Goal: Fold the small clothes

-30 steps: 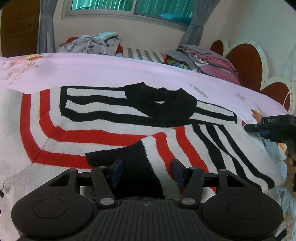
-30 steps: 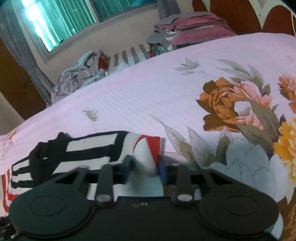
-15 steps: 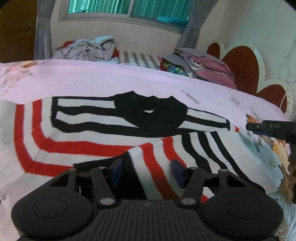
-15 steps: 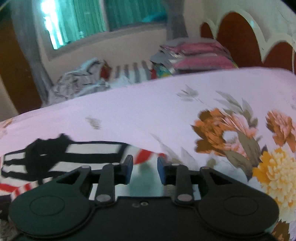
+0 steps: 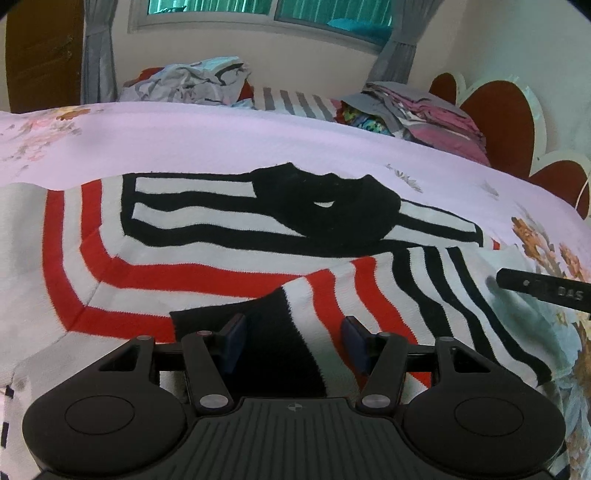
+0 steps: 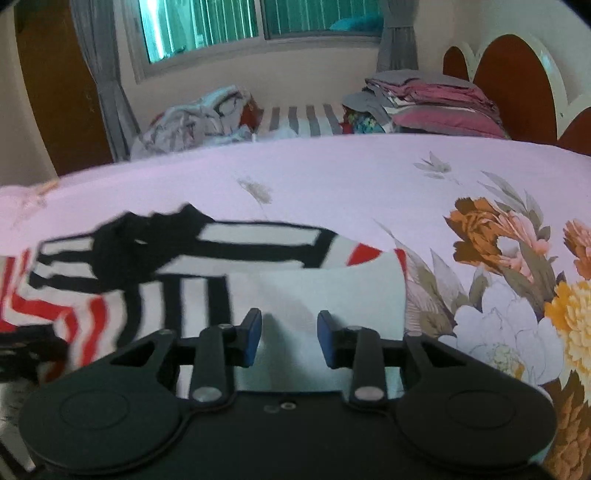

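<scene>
In the left wrist view, the striped sweater (image 5: 221, 254) lies spread on the bed (image 5: 221, 140); the left gripper (image 5: 293, 341) hovers over its folded-in sleeve, fingers apart, gripping nothing.

In the right wrist view, the right gripper (image 6: 290, 338) has just been opening, its fingers apart over the sweater's white edge, nothing between them.

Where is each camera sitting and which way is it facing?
Left wrist: on the left tool, looking forward and down across the striped sweater on the bed toward the window; its own open fingers show, plus the right tool's tip.
Right wrist: on the right tool, over the sweater's folded right edge, facing the same window; own fingers only, jaws just opened, nothing gripped.
Shared: sweater, bed, window, folded clothes pile.
</scene>
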The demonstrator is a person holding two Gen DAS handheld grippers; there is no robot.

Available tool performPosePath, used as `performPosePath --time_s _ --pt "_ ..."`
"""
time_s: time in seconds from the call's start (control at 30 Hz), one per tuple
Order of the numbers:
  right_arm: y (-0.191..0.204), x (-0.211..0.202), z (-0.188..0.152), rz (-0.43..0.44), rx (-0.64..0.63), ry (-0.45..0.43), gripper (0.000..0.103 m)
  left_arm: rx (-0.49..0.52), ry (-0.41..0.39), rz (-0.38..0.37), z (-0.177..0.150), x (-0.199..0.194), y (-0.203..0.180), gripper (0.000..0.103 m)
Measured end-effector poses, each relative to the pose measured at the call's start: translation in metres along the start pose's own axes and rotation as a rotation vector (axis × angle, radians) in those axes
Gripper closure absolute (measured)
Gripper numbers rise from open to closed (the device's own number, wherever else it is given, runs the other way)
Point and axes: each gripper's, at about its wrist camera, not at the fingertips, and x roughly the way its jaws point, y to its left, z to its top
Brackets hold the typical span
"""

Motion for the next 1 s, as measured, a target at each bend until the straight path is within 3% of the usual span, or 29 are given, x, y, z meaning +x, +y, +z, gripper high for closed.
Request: performPosePath --time_s 0.27,0.4,0.53,0.6,0.73,0.87,1.0 --pt "0.021 -0.003 -0.034 0.019 -0.085 0.049 0.065 0.012 0.009 0.019 -0.005 -0.005 0.0 0.046" --pt "0.028 -0.013 -0.035 0.037 -0.074 0.041 0.064 0.024 0.014 0.032 -0.007 -0.008 0.0 0.046" --pt "0.042 -0.011 -0.043 0.002 -0.131 0.06 0.062 0.009 0.021 0.043 -0.007 -0.015 0.002 0.046" --pt "0.043 -0.017 -0.04 0.05 -0.088 0.055 0.062 -0.003 0.017 0.05 -0.007 -0.022 0.006 0.046" --pt "0.063 -0.028 -0.036 0.097 -0.056 0.032 0.061 -0.032 0.02 0.067 -0.008 -0.037 0.024 0.046" --pt "0.095 -0.036 -0.037 0.135 -0.061 0.026 0.057 -0.06 0.011 0.056 -0.011 -0.051 0.05 0.031" --pt "0.127 -0.04 -0.038 0.145 -0.054 0.028 0.053 -0.091 -0.003 0.04 -0.015 -0.071 0.088 0.029"
